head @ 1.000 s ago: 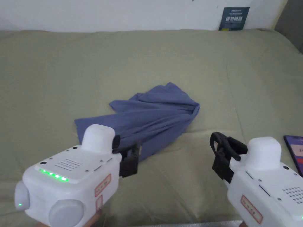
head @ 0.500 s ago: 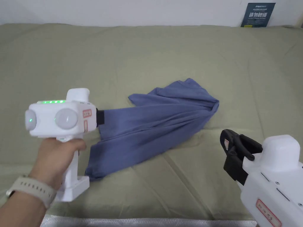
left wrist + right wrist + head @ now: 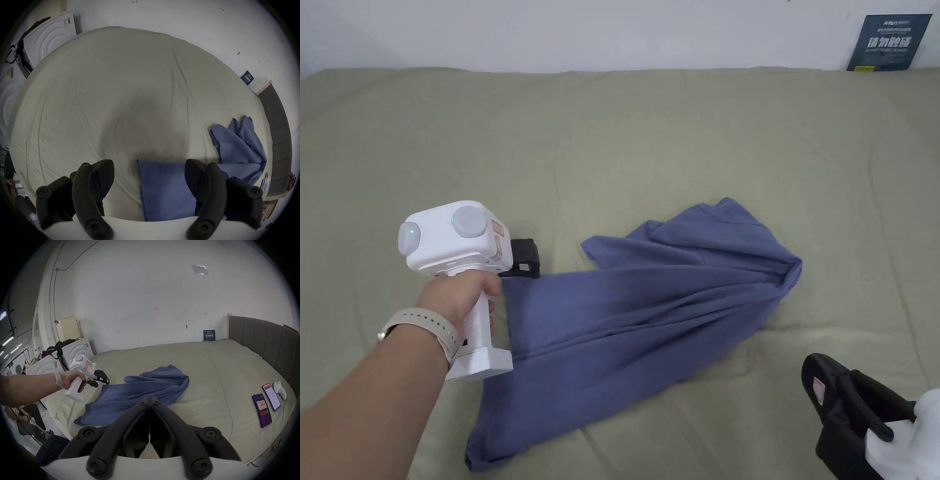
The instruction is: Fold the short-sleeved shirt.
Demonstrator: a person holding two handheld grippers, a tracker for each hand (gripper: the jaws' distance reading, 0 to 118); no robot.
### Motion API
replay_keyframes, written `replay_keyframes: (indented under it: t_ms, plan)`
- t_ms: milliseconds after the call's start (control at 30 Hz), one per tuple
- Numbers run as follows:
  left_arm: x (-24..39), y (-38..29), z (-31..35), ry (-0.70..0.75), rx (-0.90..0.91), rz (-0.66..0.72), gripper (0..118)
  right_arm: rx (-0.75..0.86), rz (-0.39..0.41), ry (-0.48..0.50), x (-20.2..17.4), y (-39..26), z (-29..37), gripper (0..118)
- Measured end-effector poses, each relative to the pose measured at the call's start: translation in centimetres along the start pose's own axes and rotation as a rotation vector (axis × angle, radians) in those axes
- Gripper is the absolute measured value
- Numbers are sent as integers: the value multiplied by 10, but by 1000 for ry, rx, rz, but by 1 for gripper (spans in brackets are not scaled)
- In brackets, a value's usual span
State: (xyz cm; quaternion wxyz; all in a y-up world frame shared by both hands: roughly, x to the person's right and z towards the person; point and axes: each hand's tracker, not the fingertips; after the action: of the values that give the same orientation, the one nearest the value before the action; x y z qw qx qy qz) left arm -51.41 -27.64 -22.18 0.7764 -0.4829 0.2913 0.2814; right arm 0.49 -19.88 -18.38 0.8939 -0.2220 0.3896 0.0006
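Your left gripper (image 3: 525,262) hangs with its jaws spread wide and grasping nothing; in the left gripper view a corner of the crumpled blue short-sleeved shirt (image 3: 650,312) lies between them, under the open jaws, not pinched. Your right gripper (image 3: 150,400) is clenched on nothing, held low by the near edge of the olive-green bedsheet (image 3: 675,137).

The shirt lies in the near half of the sheet, stretched into a long twisted band. Its long axis runs on a diagonal, from a loose end at the near left edge up to a bunched end toward the right. From the left gripper the cloth spreads to the right and toward you, so that gripper is much the nearer; the right one sits apart from the bunched end.
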Motion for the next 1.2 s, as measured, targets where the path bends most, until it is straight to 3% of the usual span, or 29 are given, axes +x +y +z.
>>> replay_keyframes:
  t_ms: [167,233,333,367,433,467,633,733,767,933,1000,1033,1133,1200]
  plan:
    - [12,-4,-14,2,-37,-5,92,-1,-3,-7,3,-1,1,1]
    - [22,-9,-13,14,-42,-46,77,2,-5,-12,5,-1,3,1]
    - [38,-16,-14,43,-47,-108,71,8,-13,-16,7,0,5,1]
    - [43,-19,-14,53,-49,-130,57,12,-15,-16,8,1,6,1]
    - [18,-6,-11,-67,-46,-31,18,22,-16,-12,7,4,10,1]
    - [27,-7,0,-108,-23,24,10,25,-14,-12,7,5,10,1]
    - [38,-18,17,-100,2,-95,6,30,13,0,8,16,5,1]
    - [39,-12,13,-153,77,-65,5,14,49,35,15,37,-16,1]
    - [-3,-21,23,-150,112,-89,5,-19,76,58,18,50,-31,1]
    - [-31,-20,25,-176,191,-137,5,-260,364,102,22,111,-156,1]
    - [-46,-20,25,-177,205,-159,5,-379,388,140,23,129,-224,1]
    - [-11,-40,41,-139,239,-192,5,-435,408,162,22,135,-252,1]
    - [-18,-48,45,-151,253,-204,5,-585,437,211,18,151,-336,2]
    - [4,-58,56,-138,260,-222,5,-612,438,219,12,156,-377,20]
